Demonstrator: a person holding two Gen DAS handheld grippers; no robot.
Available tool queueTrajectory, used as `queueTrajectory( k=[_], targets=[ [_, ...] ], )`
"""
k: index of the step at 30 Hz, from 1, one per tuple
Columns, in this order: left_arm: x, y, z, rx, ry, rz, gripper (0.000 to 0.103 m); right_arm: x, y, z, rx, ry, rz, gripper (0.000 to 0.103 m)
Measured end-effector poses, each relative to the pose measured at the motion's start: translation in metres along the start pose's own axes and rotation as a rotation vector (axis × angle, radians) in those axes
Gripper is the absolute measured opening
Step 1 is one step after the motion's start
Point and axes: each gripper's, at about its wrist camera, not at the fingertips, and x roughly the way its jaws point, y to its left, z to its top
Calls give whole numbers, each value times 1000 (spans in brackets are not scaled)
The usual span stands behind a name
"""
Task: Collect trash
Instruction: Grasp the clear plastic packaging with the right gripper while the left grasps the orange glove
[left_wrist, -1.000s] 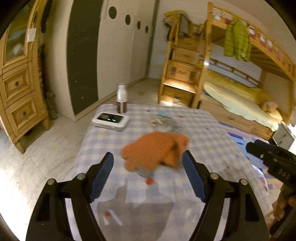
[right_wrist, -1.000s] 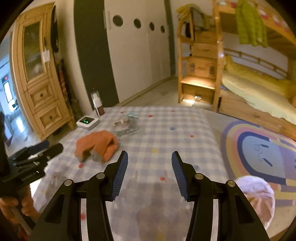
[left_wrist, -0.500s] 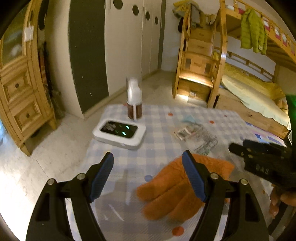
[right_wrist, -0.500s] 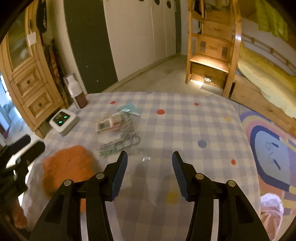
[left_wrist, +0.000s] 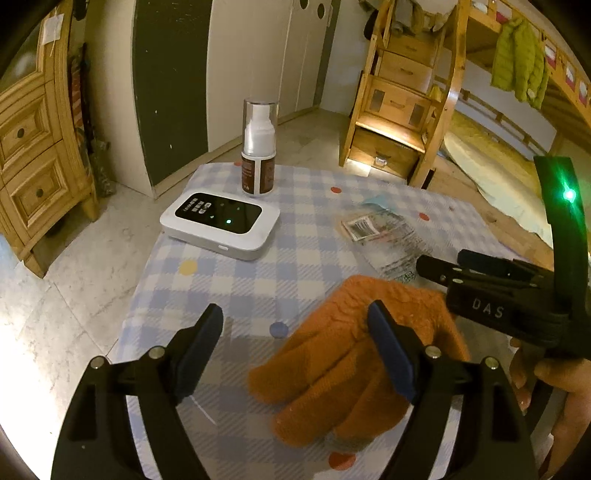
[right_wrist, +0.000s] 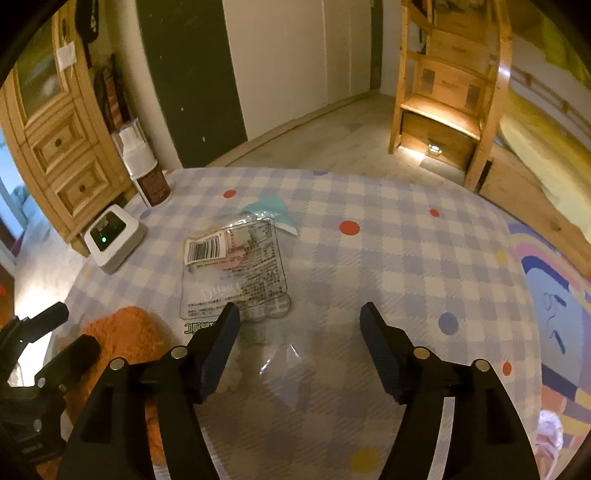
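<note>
A clear plastic wrapper (right_wrist: 236, 273) with a barcode label lies flat on the checked tablecloth, with a small teal scrap (right_wrist: 271, 208) just behind it. My right gripper (right_wrist: 299, 339) is open and empty, low over the table, its left finger at the wrapper's near edge. In the left wrist view the wrapper (left_wrist: 384, 240) lies beyond an orange knit glove (left_wrist: 354, 354). My left gripper (left_wrist: 295, 343) is open and empty, its right finger over the glove. The right gripper's body (left_wrist: 491, 291) shows at the right of that view.
A white device with a green light (left_wrist: 221, 223) and a spray bottle (left_wrist: 258, 147) stand at the table's far left corner. A wooden cabinet (left_wrist: 33, 155) stands left. Bunk-bed stairs (left_wrist: 399, 110) and a rug (right_wrist: 554, 302) lie beyond the table (right_wrist: 406, 258).
Both grippers have moved forward and down towards the table. The wrapper now lies right in front of the right gripper, and the glove sits under the left one.
</note>
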Motion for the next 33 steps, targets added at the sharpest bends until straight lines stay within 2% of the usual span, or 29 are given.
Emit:
queueTrajectory(
  k=[2,3,7,8,9,14,19,24,29,33],
  targets=[
    [1,-1,0,6,5,3,78,-2,1,-1,-14,-4,19,54],
    [1,-2,0,11,7,7,78,-2,3,-1,-22,-5,14,45],
    [1,-7,0,35,4,28,78,-5,4,-3,-30,-13,11,18],
    [0,-8,-1,41,0,32,78,-6,3,-4,-19,-20,15,6],
    [-1,-8,-1,43,-3,35,78,-8,1,-5,-11,-28,19,2],
    [-11,-9,-5,61,-22,40,78,-27,-6,-15,23,-82,29,0],
    [-32,-12,-13,41,-40,-24,83,-62,-23,-26,89,-164,-5,0],
    [-48,-29,-22,87,-77,-71,86,-87,-34,-40,132,-217,-30,0],
    [-35,-54,-25,174,-68,-48,87,-103,-43,-50,167,-243,-34,0],
    [-22,-57,-19,164,-43,-41,87,-105,-48,-57,175,-235,-42,0]
  ],
)
